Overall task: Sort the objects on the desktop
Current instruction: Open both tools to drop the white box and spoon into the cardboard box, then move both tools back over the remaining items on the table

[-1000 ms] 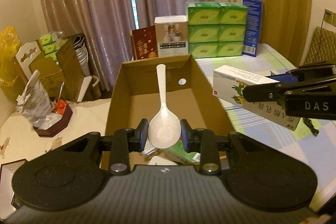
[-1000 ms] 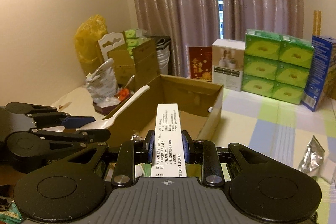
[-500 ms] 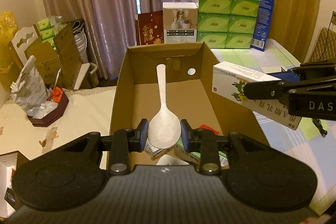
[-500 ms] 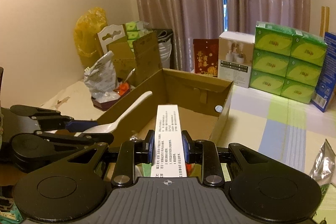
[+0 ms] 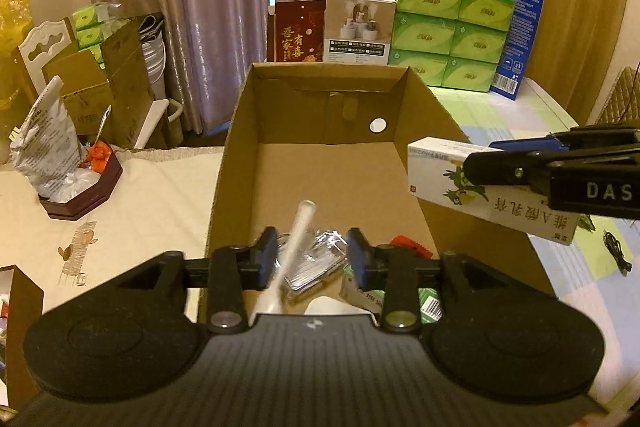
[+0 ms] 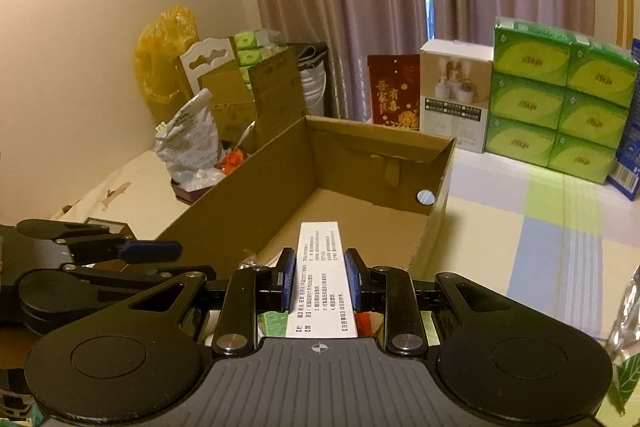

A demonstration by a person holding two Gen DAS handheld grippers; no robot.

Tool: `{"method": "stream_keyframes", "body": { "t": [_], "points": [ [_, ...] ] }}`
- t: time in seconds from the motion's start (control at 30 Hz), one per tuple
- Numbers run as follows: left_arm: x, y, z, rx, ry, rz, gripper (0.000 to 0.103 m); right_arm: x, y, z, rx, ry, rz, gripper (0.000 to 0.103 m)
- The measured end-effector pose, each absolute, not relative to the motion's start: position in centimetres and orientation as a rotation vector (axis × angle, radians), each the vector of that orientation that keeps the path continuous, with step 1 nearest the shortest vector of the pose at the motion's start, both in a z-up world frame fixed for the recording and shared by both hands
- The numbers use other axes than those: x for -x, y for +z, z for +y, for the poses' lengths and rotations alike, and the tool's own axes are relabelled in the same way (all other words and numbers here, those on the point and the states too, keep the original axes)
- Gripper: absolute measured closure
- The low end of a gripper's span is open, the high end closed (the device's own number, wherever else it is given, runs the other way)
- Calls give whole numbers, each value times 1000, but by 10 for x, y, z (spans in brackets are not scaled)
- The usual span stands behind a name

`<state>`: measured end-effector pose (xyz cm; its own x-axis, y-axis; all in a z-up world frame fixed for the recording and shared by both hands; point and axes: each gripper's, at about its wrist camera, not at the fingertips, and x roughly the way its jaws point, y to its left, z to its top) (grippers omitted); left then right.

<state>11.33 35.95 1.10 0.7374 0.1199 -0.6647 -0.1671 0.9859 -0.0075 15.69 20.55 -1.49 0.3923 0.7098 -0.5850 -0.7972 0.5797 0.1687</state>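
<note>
Release had just happened on the left: the left claw [image 5: 312, 259] had been opening, and the white spoon [image 5: 294, 247], gripped a second earlier, now tilted loose between the parted pads over the cardboard box [image 5: 236, 131]. The right claw [image 6: 320, 281] remained clamped on the medicine carton [image 6: 322, 283] above the box, probably next to go in.

Both black plastic grippers [image 5: 312, 253] [image 6: 320, 277] have blue-padded fingers [image 5: 267, 255], silver screws, ribbed grey bases; one reads "DAS".
</note>
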Motion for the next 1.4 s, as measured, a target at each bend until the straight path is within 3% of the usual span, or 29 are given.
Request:
{"method": "stream_keyframes", "body": {
  "t": [0.17,0.27,0.43,0.6,0.7,0.83,0.97,1.4],
  "points": [
    [-109,13,364,74,165,718,60,-159,-18,215,125,975,643,78],
    [-107,15,364,71,164,711,47,-163,-13,214,89,976,627,44],
    [-100,19,361,69,174,694,32,-169,-3,192,54,939,605,40],
    [-93,25,348,68,173,672,17,-167,4,158,40,882,588,19],
    [-85,31,339,79,172,652,8,-162,8,137,33,854,586,14],
    [-74,41,321,76,174,629,2,-151,15,107,31,826,580,9],
    [-65,49,304,85,181,625,1,-138,21,79,45,799,562,2],
    [-48,76,240,60,128,576,1,-114,20,-10,46,716,577,2]
  ]
}}
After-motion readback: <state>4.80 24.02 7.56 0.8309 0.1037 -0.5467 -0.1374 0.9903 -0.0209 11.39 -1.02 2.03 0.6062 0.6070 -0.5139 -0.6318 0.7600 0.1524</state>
